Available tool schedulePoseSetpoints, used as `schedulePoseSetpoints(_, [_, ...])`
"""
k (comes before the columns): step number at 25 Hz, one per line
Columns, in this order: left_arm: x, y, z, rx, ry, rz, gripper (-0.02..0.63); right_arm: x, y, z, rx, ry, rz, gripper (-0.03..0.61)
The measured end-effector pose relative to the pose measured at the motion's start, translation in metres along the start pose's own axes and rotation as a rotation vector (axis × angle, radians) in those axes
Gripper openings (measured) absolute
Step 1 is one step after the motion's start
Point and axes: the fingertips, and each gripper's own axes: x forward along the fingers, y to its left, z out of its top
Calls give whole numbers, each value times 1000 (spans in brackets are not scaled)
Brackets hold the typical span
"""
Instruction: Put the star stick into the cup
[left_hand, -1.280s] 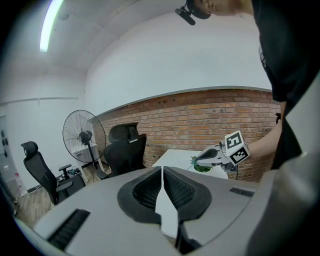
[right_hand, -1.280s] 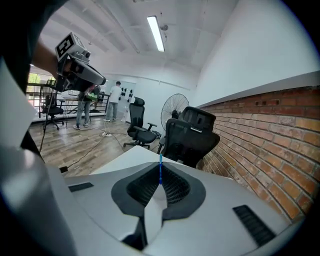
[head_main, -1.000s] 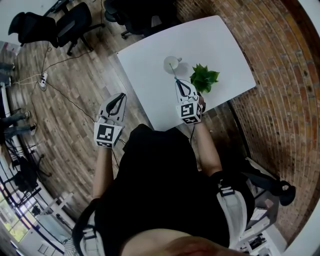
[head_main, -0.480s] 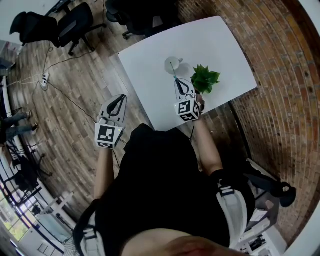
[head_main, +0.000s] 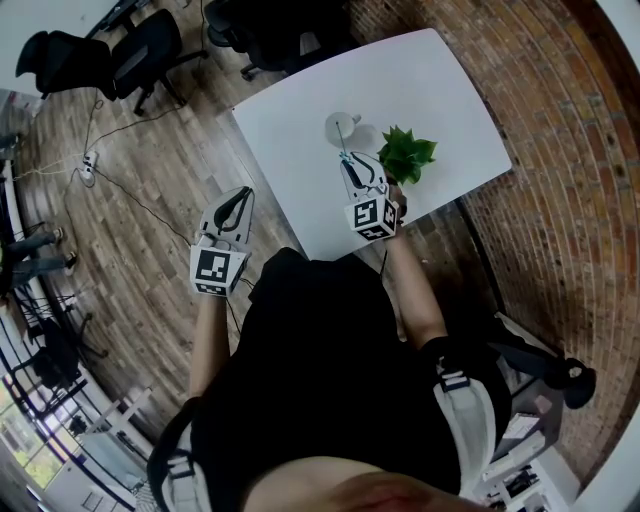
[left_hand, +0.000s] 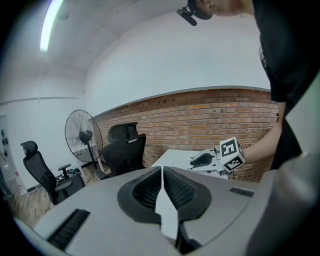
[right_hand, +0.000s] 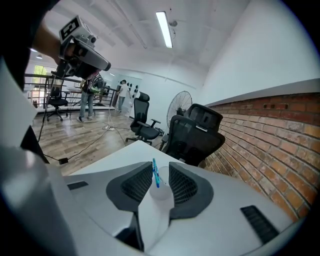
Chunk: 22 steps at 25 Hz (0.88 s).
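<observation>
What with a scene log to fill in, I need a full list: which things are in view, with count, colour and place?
table: one, white, on the wood floor
cup: one, white, on the table
star stick: one, blue, lower end in the cup
plant: one, green, on the table beside the cup
office chairs: at least three, black, on the floor
fan: one, black, near the chairs
left hand-held gripper: one, grey, jaws together, empty
right hand-held gripper: one, grey, jaws have just been opening, apart round the stick, not pressing it

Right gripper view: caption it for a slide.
Right gripper, jaws just opened, around the star stick leaning in the cup.
</observation>
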Motion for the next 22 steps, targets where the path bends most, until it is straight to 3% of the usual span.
schedulePoseSetpoints(5, [5, 0, 5, 2, -11, -15, 31, -7, 7, 10, 17, -27, 21, 158])
schedulePoseSetpoints(15, [10, -8, 6, 4, -23, -47, 29, -27, 22, 16, 10, -55, 48, 176])
schedulePoseSetpoints(19, [11, -13, 9, 17, -28, -65, 31, -38, 20, 21, 17, -76, 22, 167])
schedulePoseSetpoints(22, [11, -14, 10, 18, -32, -76, 30, -44, 18, 26, 26, -84, 16, 109])
